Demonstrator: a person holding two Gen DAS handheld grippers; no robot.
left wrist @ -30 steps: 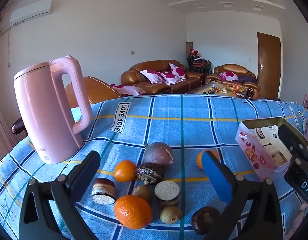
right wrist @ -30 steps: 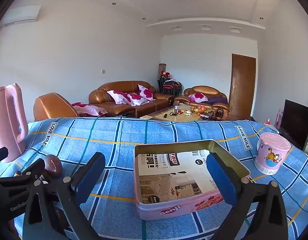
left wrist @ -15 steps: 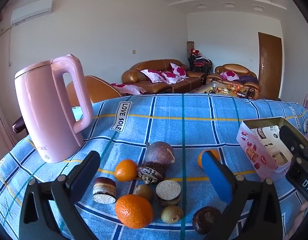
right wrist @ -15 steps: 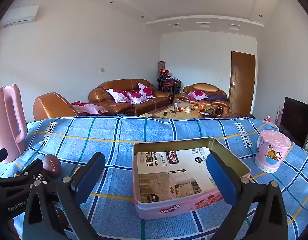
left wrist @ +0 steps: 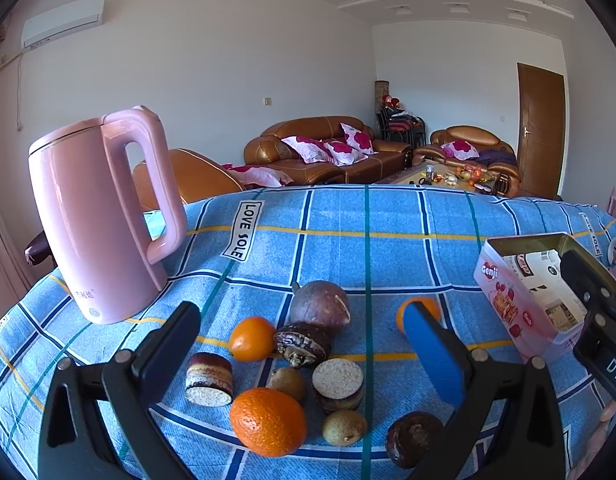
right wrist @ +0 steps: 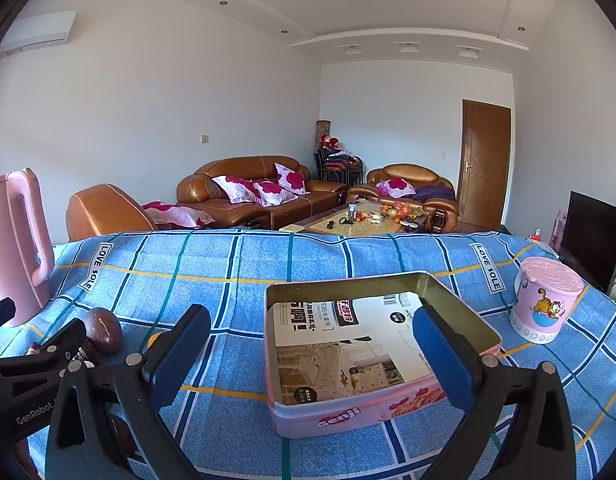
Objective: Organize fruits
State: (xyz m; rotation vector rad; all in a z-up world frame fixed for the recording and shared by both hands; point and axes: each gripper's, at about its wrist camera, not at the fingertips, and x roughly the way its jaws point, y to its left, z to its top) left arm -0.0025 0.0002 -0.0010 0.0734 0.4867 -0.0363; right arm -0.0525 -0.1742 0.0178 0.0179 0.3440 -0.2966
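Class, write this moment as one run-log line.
left gripper: open, over fruit pile | right gripper: open, over pink tin | tin: no fruit inside | large orange: on tablecloth

Setting was a home living room. Evidence: brown leather sofas with floral cushions, a cluttered coffee table, wooden door, wall air conditioner, and a television (right edge only). Work surface carried a blue plaid cloth and a pink kettle.
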